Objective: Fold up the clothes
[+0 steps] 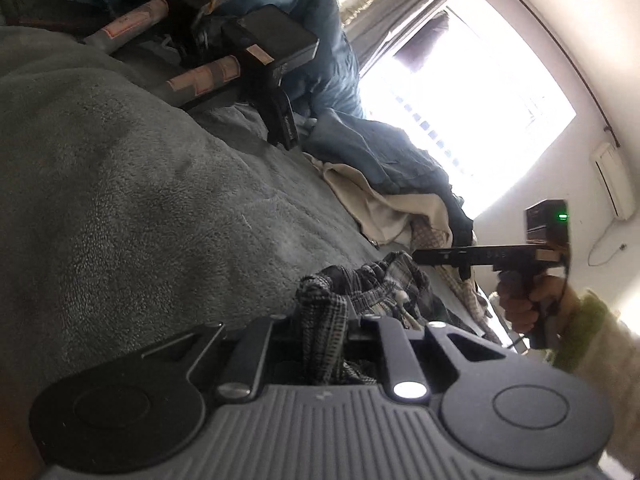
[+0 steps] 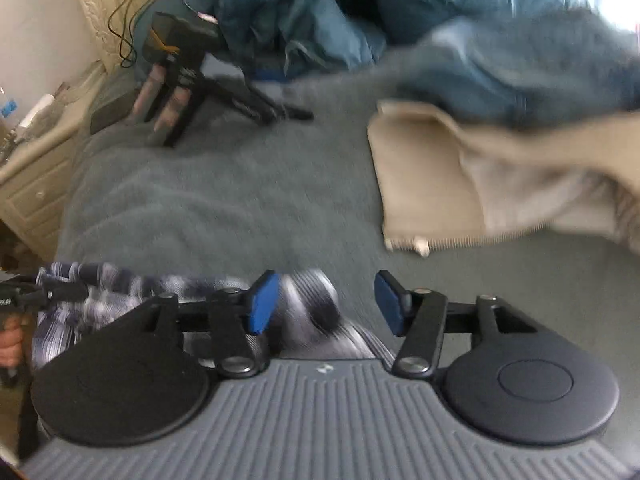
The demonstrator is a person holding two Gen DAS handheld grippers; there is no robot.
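A black-and-white plaid garment (image 1: 362,286) is bunched over the grey fleece bed cover (image 1: 132,184). My left gripper (image 1: 316,320) is shut on a fold of it, cloth filling the space between its fingers. In the right wrist view the same plaid garment (image 2: 308,304) lies blurred under and between the blue pads (image 2: 262,306). My right gripper (image 2: 324,304) is open, jaws wide apart, just above the cloth. The right gripper also shows from the side in the left wrist view (image 1: 416,257), held by a hand over the garment. The left gripper shows at the left edge of the right wrist view (image 2: 60,292).
A beige garment (image 2: 460,184) and a blue one (image 2: 500,68) lie on the bed at the right. A black tripod with devices (image 2: 188,76) stands at the far side. Blue bedding (image 2: 304,12) is piled at the headboard. A nightstand (image 2: 32,168) stands at the left.
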